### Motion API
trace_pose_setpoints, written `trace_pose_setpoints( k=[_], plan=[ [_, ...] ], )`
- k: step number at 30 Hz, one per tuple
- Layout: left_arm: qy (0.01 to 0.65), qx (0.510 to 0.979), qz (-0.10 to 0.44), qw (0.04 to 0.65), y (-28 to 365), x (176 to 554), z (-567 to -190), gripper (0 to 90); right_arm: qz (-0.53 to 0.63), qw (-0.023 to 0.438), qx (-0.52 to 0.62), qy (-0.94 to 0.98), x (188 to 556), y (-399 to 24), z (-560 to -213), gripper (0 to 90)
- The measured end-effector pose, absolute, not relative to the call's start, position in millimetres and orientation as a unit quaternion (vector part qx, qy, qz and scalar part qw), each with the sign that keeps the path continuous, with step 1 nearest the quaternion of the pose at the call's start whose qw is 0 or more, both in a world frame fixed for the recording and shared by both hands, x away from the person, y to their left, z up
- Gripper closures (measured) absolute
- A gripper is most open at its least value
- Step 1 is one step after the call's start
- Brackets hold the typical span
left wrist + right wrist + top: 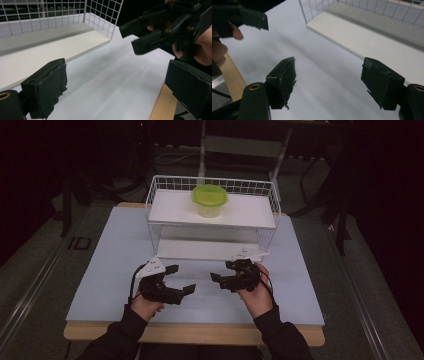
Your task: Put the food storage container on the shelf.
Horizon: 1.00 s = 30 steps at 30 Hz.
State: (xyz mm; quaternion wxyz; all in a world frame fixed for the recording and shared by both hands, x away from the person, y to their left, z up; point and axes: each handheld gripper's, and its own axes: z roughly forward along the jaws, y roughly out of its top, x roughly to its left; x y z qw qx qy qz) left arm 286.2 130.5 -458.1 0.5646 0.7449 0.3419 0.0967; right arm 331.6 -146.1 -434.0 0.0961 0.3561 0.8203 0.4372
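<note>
High view: a wire rack (212, 215) stands at the desk's (115, 270) 12 o'clock side, with a green-lidded tub (209, 200) on its top shelf. The left tool (184, 280) at 7 o'clock and the right tool (222, 272) at 5 o'clock hover near each other, both with jaws apart and empty.

Left gripper view: the right tool (130, 37) shows at 2 o'clock, the rack (100, 17) at 11.

Right gripper view: the jaws are spread over bare desk (324, 82), with the rack's lower shelf (362, 35) at 1 o'clock.
</note>
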Motion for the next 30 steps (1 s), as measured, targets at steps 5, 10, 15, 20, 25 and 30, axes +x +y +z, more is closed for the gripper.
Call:
trace_pose_setpoints(
  k=[5,10,15,20,25,30],
  plan=[
    [0.341,0.75,0.096,0.559,129,286,-463,5.0,0.438,0.098,0.359,0.818,328,-156,-449,25.3],
    [0.341,0.753,0.096,0.554,128,286,-468,5.0,0.438,0.103,0.369,0.813,325,-168,-463,22.7],
    [0.336,0.761,0.102,0.546,126,285,-471,5.0,0.427,0.113,0.374,0.816,322,-180,-471,22.1],
    [0.329,0.766,0.107,0.541,127,283,-474,5.0,0.415,0.128,0.365,0.824,319,-184,-476,22.2],
    [0.328,0.768,0.113,0.539,129,280,-474,5.0,0.396,0.145,0.352,0.835,316,-183,-481,22.1],
    [0.323,0.769,0.114,0.539,131,280,-474,5.0,0.392,0.151,0.343,0.84,316,-181,-482,22.2]
  ],
)
